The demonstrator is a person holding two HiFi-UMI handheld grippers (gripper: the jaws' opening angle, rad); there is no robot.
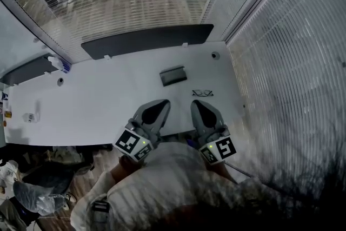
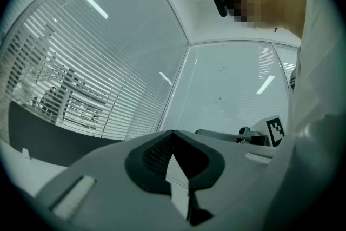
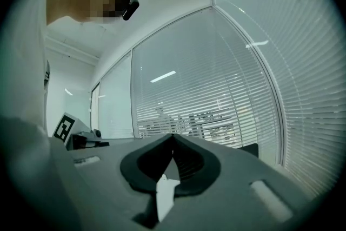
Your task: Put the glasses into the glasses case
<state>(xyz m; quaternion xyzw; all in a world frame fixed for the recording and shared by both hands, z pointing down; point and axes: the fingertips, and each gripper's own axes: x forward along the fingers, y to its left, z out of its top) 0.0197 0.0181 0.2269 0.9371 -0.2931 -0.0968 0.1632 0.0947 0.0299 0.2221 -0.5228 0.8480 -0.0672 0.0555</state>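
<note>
On the white table (image 1: 97, 100) a dark glasses case (image 1: 173, 75) lies closed near the middle right. The glasses (image 1: 203, 93) lie folded just to its near right. Neither gripper touches them. My left gripper (image 1: 161, 102) hangs over the table's near edge, shut and empty, short of the case. My right gripper (image 1: 196, 103) is beside it, also shut and empty, its tip a little short of the glasses. In the left gripper view the left gripper (image 2: 173, 133) points level at window blinds. The right gripper (image 3: 173, 137) in its own view does the same, so table, case and glasses are hidden there.
A dark panel (image 1: 146, 40) runs along the table's far edge. A small white object (image 1: 30, 117) and a bottle (image 1: 57, 64) sit at the left end. Glass walls with blinds (image 1: 292, 62) close in at the back and right. Bags (image 1: 38, 192) lie on the floor at lower left.
</note>
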